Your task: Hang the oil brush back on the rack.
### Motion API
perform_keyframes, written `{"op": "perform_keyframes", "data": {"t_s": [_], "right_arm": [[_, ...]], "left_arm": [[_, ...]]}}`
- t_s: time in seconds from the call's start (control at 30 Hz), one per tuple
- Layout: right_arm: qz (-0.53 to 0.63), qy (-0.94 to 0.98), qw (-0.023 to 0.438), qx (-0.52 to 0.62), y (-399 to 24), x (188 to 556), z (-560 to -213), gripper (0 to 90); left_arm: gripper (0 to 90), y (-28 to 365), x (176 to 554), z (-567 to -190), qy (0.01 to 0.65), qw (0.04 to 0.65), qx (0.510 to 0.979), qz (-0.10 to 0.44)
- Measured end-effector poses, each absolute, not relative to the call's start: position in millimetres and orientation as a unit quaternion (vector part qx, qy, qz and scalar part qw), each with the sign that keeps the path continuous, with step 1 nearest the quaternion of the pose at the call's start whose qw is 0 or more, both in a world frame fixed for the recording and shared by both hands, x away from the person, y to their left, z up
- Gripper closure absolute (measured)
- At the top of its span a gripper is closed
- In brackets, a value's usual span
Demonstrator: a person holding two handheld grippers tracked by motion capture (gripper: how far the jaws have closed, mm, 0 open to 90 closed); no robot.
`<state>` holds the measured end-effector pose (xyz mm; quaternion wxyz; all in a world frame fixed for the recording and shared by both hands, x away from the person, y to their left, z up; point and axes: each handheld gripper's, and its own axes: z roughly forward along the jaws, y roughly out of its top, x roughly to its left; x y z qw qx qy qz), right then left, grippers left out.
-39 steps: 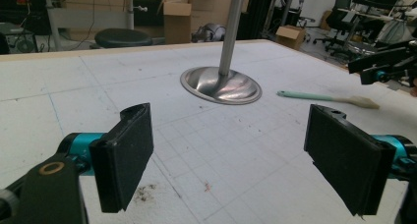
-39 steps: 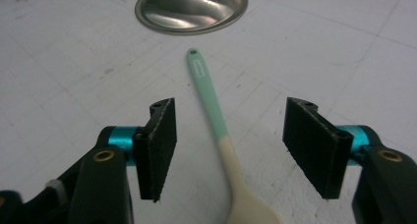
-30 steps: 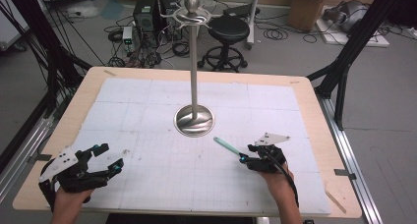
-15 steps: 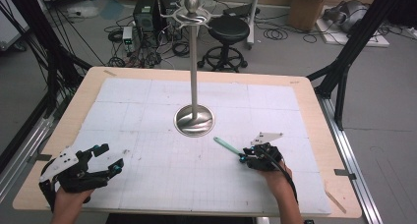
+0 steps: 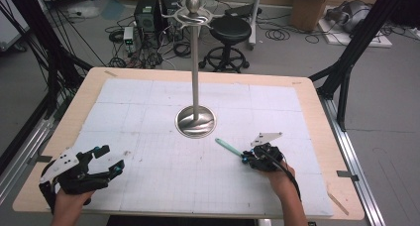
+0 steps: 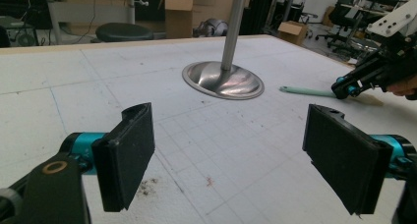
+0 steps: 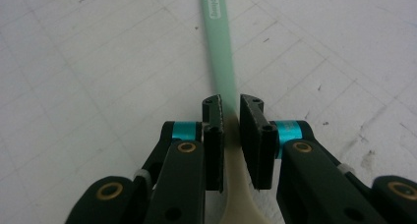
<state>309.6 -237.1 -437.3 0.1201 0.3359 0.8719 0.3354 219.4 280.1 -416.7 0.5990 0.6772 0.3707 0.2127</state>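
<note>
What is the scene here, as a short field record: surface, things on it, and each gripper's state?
surface: table with white grid mat
stand: metal, upright at mat centre
utensil: green handle, cream end, lying flat right of stand
left gripper: open, holding nothing, near left corner
right gripper: fingers close around utensil's neck; contact unclear

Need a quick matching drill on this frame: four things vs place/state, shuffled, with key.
Things:
1. left gripper
2. right gripper
3. stand
4. utensil

States:
A. upright at the table's middle
B. lying flat, green handle pointing at the stand
C. open, holding nothing
D. narrowed around the utensil

Pairs: 1-C, 2-D, 3-A, 4-B
</note>
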Motion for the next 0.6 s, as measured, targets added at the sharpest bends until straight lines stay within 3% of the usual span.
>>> {"op": "perform_keyframes", "data": {"t_s": [0.6], "right_arm": [[0.338, 0.858, 0.124, 0.366, -234.2, 303.4, -436.1, 82.5]], "left_arm": [[20.6, 280.8, 219.4, -416.8, 0.374, 0.600, 0.675, 0.212]]}}
